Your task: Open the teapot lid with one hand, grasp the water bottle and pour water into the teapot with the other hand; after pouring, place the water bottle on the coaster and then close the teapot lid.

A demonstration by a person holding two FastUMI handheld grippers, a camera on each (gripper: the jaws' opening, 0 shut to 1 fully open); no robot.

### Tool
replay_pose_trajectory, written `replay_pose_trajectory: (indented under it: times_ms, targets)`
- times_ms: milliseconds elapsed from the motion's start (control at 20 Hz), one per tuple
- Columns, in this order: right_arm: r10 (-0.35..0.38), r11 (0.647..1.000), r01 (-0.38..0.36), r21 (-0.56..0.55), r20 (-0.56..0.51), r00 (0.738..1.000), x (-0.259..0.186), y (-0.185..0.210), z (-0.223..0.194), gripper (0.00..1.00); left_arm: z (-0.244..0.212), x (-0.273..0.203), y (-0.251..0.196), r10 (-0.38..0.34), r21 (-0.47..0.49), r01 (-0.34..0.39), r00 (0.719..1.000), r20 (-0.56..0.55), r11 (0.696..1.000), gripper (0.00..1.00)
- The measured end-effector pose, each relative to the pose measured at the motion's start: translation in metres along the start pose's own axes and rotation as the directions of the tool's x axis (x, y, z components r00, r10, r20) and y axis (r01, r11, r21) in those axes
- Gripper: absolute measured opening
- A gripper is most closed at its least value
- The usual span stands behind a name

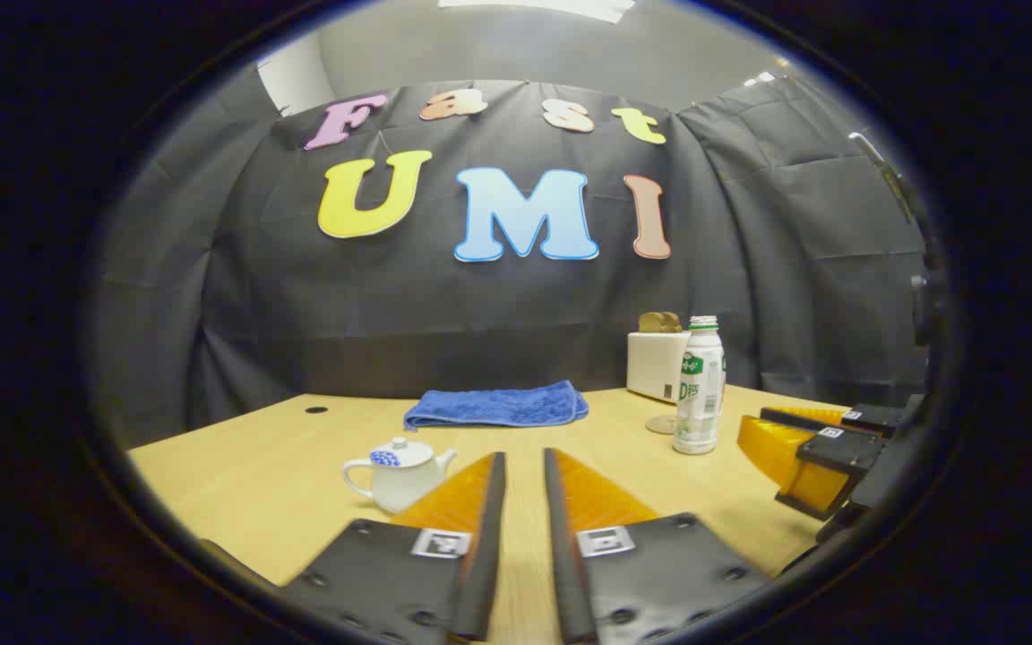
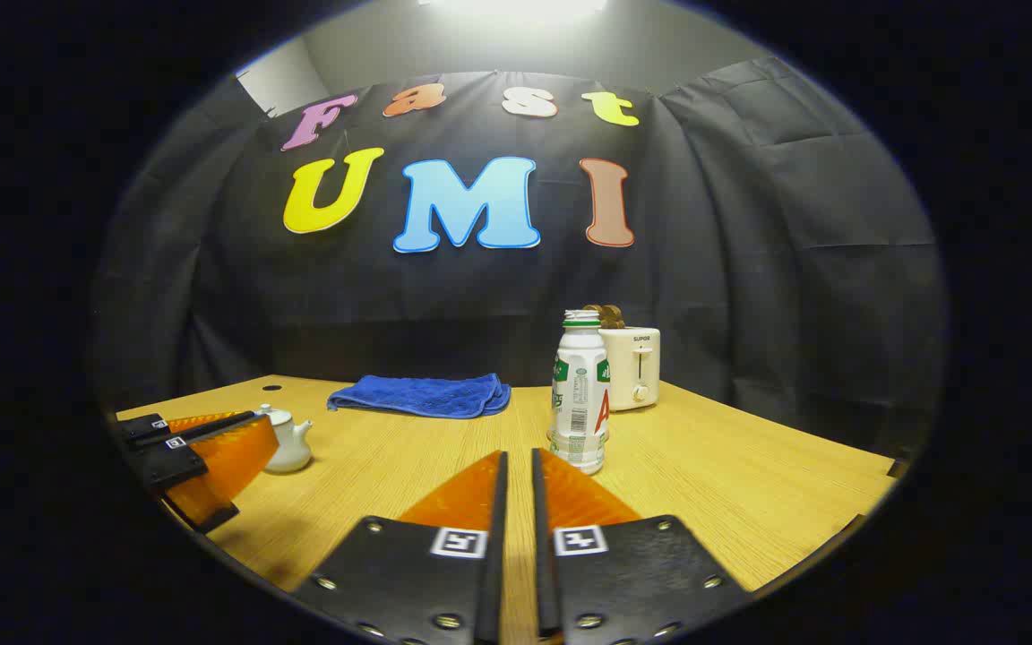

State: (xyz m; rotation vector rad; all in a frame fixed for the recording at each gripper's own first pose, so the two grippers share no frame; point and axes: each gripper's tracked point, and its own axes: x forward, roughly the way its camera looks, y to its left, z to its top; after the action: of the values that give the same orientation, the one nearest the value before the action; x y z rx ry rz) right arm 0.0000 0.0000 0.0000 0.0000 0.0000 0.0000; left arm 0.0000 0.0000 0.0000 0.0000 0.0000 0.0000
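**While both tongs hover narrow and empty, teapot and bottle stand untouched**

While the lid sits on the white teapot (image 1: 399,473), the left tongs (image 1: 523,461) hover low over the wooden bench (image 1: 238,475) with their fingers nearly pressed together, a thin slit between them, pinching nothing. In the left gripper view the teapot stands at about 10 o'clock from the tips, just beside the left finger. The water bottle (image 1: 698,387) stands upright at 2 o'clock, uncapped, with a round coaster (image 1: 662,424) just beside its base and a white toaster (image 1: 657,363) behind it. A folded blue towel (image 1: 496,406) lies at 12 o'clock, near the black wall.

In the right gripper view the right tongs (image 2: 516,459) are likewise almost closed and empty, and the bottle stands close ahead at 1 o'clock. The left tongs show at 9 o'clock, in front of the teapot.
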Motion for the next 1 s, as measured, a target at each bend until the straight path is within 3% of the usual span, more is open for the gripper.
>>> replay_pose_trajectory:
  times_ms: [100, 900, 1000]
  targets:
    - [0.006, 1.000, -0.005, 0.004, -0.007, 1.000, 0.0009, -0.0021, -0.0008, 0.99, -0.0017, -0.0015, 0.0016, 0.005, 0.000, -0.005, 1.000, 0.002, 1.000, 1.00]
    - [-0.004, 1.000, 0.004, 0.000, -0.007, 1.000, 0.0019, -0.0035, -0.0019, 0.97, -0.0041, -0.0024, 0.0050, 0.042, -0.002, -0.042, 0.999, -0.002, 0.999, 1.00]
    - [0.024, 1.000, -0.024, -0.003, -0.002, 1.000, 0.0013, 0.0017, -0.0010, 0.96, -0.0038, -0.0029, 0.0050, 0.043, -0.002, -0.043, 0.999, -0.001, 0.999, 1.00]
